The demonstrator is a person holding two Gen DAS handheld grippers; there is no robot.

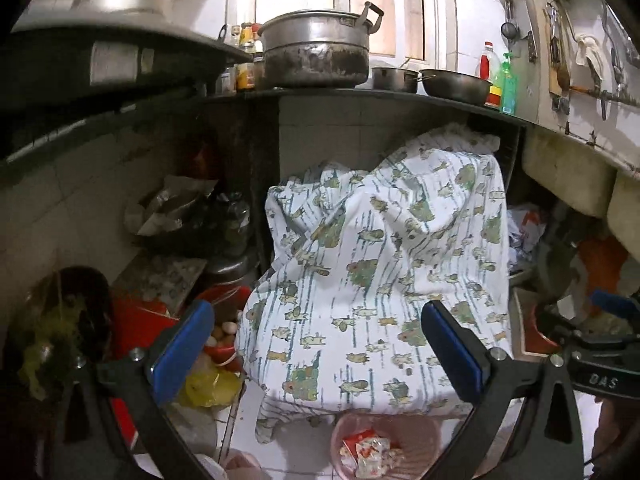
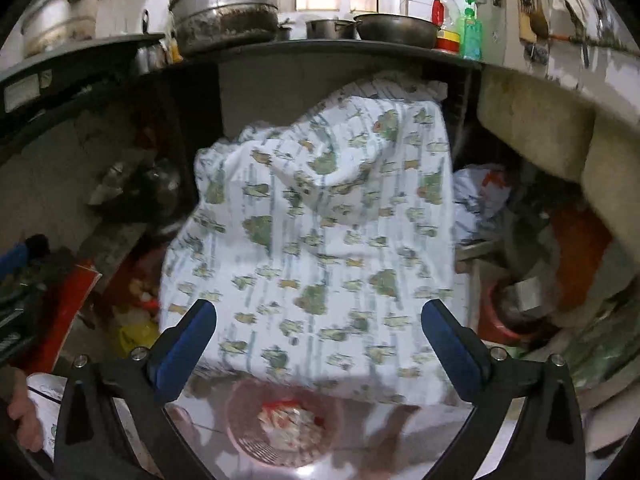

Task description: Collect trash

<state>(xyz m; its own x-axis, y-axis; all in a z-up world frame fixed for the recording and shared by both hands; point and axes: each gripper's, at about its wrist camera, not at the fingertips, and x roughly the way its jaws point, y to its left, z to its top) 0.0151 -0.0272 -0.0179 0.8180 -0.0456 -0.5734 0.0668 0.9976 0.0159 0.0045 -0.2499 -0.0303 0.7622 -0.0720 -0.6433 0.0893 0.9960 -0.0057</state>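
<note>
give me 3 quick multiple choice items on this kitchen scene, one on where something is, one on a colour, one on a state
1. Where is the pink basket?
A. on the counter
B. on the floor below the patterned cloth
C. hanging on the wall

2. What colour is the soap bottle on the counter?
A. green
B. black
C. purple

3. How does the right gripper stand?
A. shut on a wrapper
B. shut on the cloth
C. open, empty

Answers: 1 B, it sits low beneath the cloth's hem, wrappers inside. 2 A, green beside the red-capped bottle. 3 C, blue pads wide apart, nothing between.
</note>
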